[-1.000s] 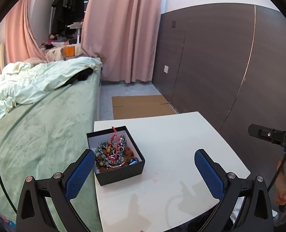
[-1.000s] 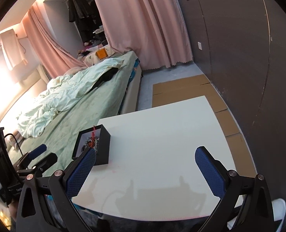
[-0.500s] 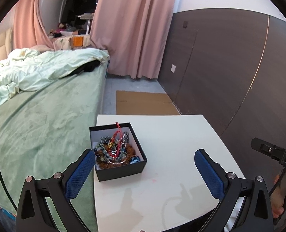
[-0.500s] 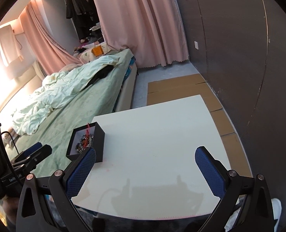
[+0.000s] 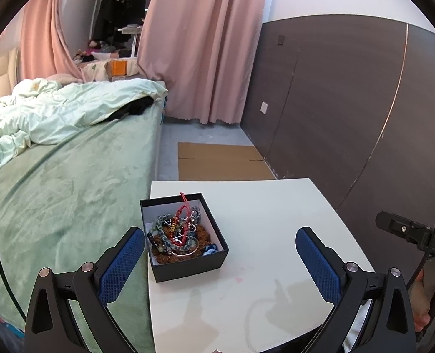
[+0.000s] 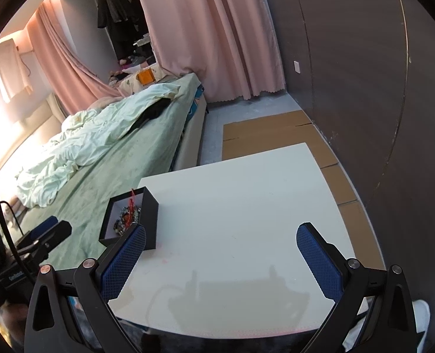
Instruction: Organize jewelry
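Left gripper point(image 5: 220, 260) drew nearer open black jewelry-heaped box point(image 5: 188, 261) on white bench point(image 5: 276, 220); both grippers' fingers apart, empty.

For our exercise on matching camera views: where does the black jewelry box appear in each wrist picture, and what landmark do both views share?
Left wrist view: the black jewelry box sits lower centre, on the white table's left side, just ahead of the left tool's left finger.
Right wrist view: the box sits lower left, at the table's left edge beside the bed.
Shared landmark: the pink curtain.
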